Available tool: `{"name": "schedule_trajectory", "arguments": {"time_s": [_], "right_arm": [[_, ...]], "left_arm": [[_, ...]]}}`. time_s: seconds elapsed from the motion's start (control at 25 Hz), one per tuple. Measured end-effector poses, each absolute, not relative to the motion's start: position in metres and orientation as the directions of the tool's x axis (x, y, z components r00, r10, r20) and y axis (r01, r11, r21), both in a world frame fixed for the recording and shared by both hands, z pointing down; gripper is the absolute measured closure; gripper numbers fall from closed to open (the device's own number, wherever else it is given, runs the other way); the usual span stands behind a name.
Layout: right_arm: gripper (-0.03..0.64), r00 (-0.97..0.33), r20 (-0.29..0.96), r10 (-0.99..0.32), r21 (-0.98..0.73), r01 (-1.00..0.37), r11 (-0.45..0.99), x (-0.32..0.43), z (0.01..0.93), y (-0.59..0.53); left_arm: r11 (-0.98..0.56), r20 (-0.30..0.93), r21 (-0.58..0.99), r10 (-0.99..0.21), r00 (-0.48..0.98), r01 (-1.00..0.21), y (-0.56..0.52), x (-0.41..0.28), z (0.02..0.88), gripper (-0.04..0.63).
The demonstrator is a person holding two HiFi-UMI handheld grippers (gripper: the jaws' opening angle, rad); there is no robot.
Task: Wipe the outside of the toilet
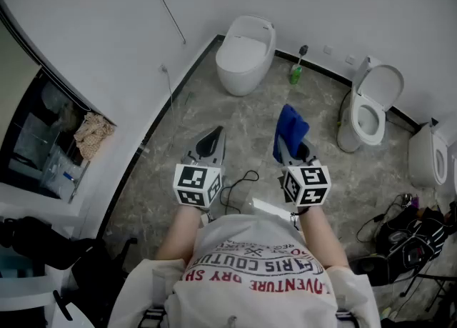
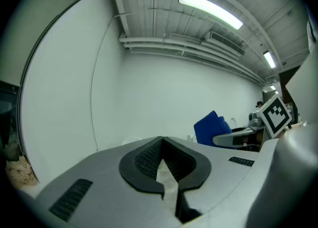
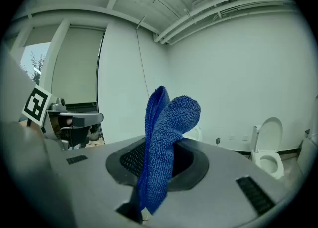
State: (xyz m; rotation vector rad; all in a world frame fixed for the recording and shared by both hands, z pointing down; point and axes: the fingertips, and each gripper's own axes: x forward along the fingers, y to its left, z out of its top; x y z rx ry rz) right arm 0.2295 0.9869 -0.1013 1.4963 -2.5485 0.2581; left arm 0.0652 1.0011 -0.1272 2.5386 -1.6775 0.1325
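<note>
The right hand-held gripper point(image 1: 291, 151) is clamped on a blue cloth point(image 1: 290, 128). In the right gripper view the cloth point(image 3: 164, 147) stands up folded out of the closed jaws, with its loose top flopping to one side. The left hand-held gripper point(image 1: 212, 141) holds nothing: its own view shows the dark pads point(image 2: 144, 160) drawn together, with only a thin pale slit between them. Both are held out level in front of the person, side by side but apart, above the grey marbled floor point(image 1: 235, 123). The toilet point(image 1: 245, 53) (lid down, rounded and white) stands against the far wall in the corner, ahead of the hand-held grippers and well apart from them; neither the cloth nor a jaw touches it. A green bottle point(image 1: 295, 73) stands on the floor just to its right. Further right is a second toilet point(image 1: 370, 108) with its lid up, also seen in the right gripper view point(image 3: 268, 147). Black cables point(image 1: 239, 182) lie on the floor near the person's feet.
</note>
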Motion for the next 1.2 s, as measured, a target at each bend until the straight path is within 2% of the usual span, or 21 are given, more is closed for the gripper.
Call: {"name": "schedule_trajectory", "arguments": {"time_s": [0.4,0.76,1.0,1.2], "right_arm": [[0.541,-0.476,0.254,-0.842,-0.062,-0.877,0.477,0.209,-0.093,0.984],[0.541,-0.428,0.268,-0.863,-0.126,-0.904,0.409,0.207,-0.077,0.965],[0.541,-0.436,0.307,-0.846,-0.158,-0.900,0.406,0.210,-0.056,0.926],[0.541,-0.450,0.322,-0.833,-0.211,-0.892,0.400,0.237,-0.039,0.862]], "left_arm": [[-0.400,0.131,0.037,-0.907,0.401,-0.916,0.997,0.046,-0.122,0.589],[-0.404,0.154,0.052,-0.900,0.407,-0.913,0.983,0.026,-0.110,0.589],[-0.368,0.187,0.111,-0.905,0.383,-0.923,0.947,0.018,-0.092,0.589],[-0.318,0.251,0.188,-0.899,0.359,-0.929,0.892,0.042,-0.060,0.589]]}}
